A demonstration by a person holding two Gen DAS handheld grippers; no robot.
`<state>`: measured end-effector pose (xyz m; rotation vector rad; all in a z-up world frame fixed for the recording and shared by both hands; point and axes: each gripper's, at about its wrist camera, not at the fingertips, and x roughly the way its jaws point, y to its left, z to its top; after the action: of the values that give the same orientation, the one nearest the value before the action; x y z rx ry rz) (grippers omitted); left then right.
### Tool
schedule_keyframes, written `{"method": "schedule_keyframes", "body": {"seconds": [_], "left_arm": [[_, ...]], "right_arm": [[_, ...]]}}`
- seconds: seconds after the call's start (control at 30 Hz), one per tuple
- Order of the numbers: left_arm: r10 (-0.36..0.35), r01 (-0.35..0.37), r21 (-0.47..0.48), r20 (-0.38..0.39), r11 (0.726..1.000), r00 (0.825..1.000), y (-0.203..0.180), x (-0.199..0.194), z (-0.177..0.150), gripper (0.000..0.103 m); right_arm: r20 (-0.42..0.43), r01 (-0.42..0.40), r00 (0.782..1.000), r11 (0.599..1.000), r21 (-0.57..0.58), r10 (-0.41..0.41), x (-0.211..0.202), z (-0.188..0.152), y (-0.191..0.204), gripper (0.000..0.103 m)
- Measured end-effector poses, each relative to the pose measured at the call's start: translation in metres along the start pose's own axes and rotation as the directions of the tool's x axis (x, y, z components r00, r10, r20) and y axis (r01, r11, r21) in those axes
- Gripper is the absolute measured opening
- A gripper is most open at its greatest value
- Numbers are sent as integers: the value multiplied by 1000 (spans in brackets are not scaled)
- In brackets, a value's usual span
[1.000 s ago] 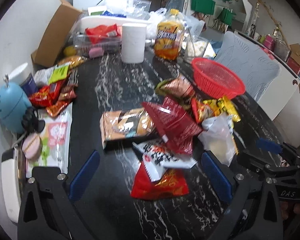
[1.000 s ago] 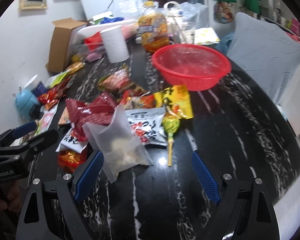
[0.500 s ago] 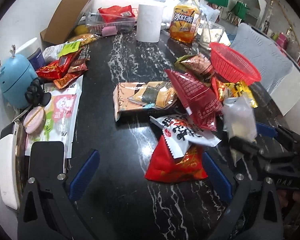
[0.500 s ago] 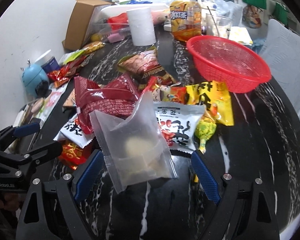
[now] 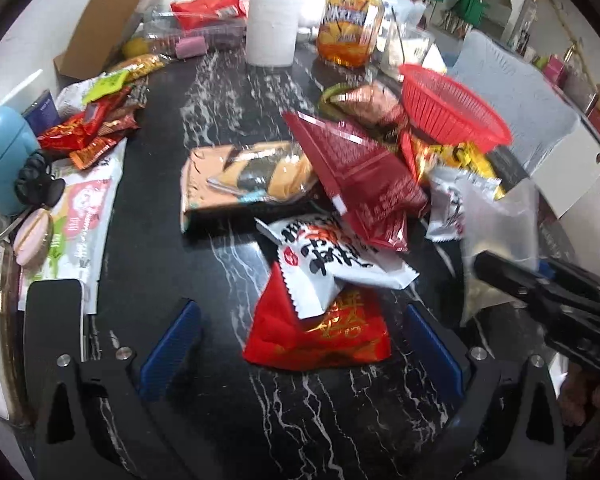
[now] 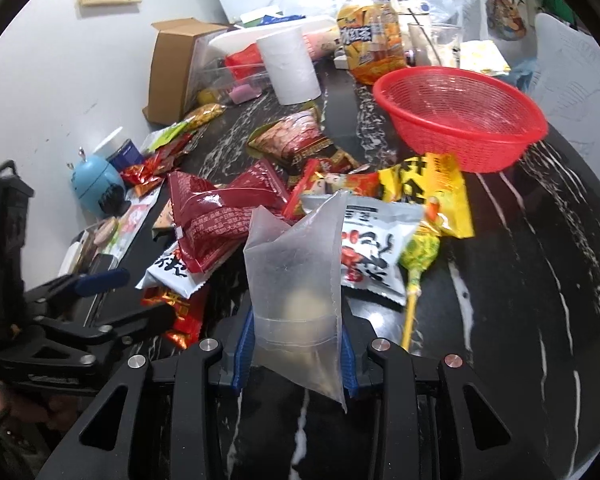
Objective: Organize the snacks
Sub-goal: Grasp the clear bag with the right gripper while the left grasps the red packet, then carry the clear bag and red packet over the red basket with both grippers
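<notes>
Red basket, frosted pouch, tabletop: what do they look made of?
Red basket: moulded plastic, judging by its fine open mesh and slight gloss. Frosted pouch: thin soft plastic film, matte and translucent; a pale lump shows through. The right gripper is closing on it. Tabletop: polished black stone with white veins, or a lookalike laminate; glossy reflections.

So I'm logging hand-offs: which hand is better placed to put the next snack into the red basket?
Right. The right gripper is closing on the clear pouch, with the red basket ahead. The left gripper is open, holding nothing.
</notes>
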<state>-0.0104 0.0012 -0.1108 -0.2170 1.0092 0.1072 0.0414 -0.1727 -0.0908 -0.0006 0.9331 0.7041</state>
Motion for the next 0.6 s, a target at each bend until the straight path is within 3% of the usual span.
{"method": "schedule_keyframes", "body": {"seconds": [0.17,0.23,0.3,0.6], "left_arm": [[-3,3,9,-8,1000,1000,-7,7,-1,87],[38,-38,22,10,999,999,-9,6,-1,63],[38,-39,19,29,999,999,-9,4,-2,48],[23,-24,33,52,999,998,-6,-9,-8,36]], "right_arm": [[8,11,1000,999,31,-11,-10,-7,-7,35],[8,10,1000,999,41,-10,-12,-9,-9,35],[7,11,1000,999,49,-11,-13,-10,-12,35],[-3,-11,1000,998,54,12,-12,-16,-11,35]]}}
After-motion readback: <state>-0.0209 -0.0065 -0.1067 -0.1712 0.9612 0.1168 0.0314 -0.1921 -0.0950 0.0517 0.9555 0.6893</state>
